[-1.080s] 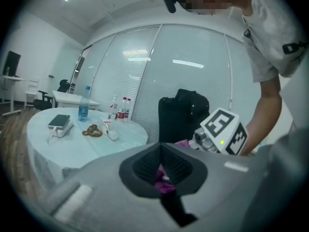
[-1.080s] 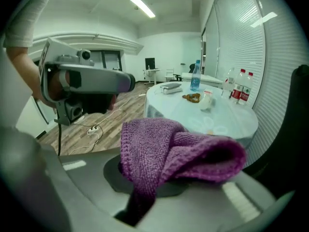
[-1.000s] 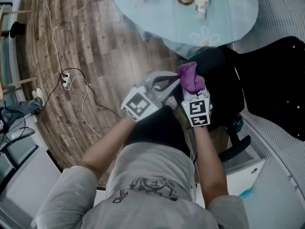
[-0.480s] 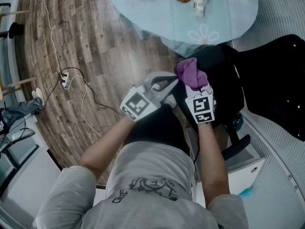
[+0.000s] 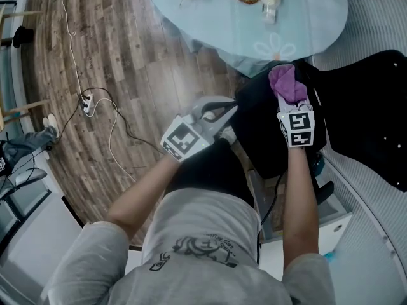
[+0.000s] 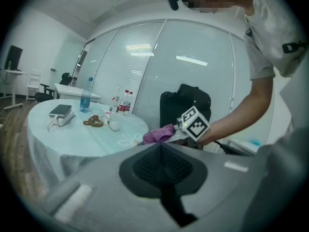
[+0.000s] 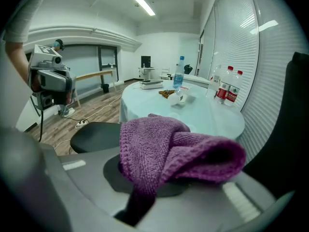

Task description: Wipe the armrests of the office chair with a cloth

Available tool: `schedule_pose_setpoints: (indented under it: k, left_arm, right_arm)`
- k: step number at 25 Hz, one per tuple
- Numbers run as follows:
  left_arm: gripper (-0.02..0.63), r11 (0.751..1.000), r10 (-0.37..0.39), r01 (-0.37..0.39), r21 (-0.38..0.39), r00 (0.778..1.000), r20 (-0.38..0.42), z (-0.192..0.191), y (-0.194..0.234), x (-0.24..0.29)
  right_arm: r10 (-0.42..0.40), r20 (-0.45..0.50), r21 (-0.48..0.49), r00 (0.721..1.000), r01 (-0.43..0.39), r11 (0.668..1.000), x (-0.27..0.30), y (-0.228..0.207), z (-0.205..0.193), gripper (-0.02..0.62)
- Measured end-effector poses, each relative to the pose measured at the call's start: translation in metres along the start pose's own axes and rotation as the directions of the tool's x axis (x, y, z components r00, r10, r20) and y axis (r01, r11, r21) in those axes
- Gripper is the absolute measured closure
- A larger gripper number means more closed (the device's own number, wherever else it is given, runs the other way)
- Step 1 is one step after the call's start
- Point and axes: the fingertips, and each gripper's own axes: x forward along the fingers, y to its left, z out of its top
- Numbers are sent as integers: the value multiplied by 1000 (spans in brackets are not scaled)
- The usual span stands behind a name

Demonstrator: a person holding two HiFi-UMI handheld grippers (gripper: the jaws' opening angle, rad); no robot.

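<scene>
the right gripper (image 5: 292, 105) is clamped on a bunched purple cloth (image 5: 286, 83), which sticks out past the jaw tips so that soft fabric, not plastic, would meet the chair (image 5: 264, 132). it is held over the side of the seat nearest the table (image 5: 210, 24), presumably to reach an armrest there, though i cannot pick one out or tell if it touches. the left gripper (image 5: 219, 113), jaws together on nothing, hangs just beside the seat's other edge, apparently out of the wiping arm's way.

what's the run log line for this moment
right tongs: shut on purple cloth | cloth: held over office chair | left tongs: shut, empty
</scene>
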Motion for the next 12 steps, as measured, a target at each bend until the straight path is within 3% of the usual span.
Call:
schedule_pose_setpoints:
  k: [7, 12]
  left_arm:
    - [604, 1000, 11, -11, -8, 1000, -2, -4, 0, -6]
    - [604, 1000, 20, -20, -11, 1000, 5, -4, 2, -10]
  right_arm:
    - [-86, -35, 34, 996, 87, 996, 2, -68, -10, 561]
    - [-133, -35, 49, 991, 135, 990, 3, -73, -9, 566]
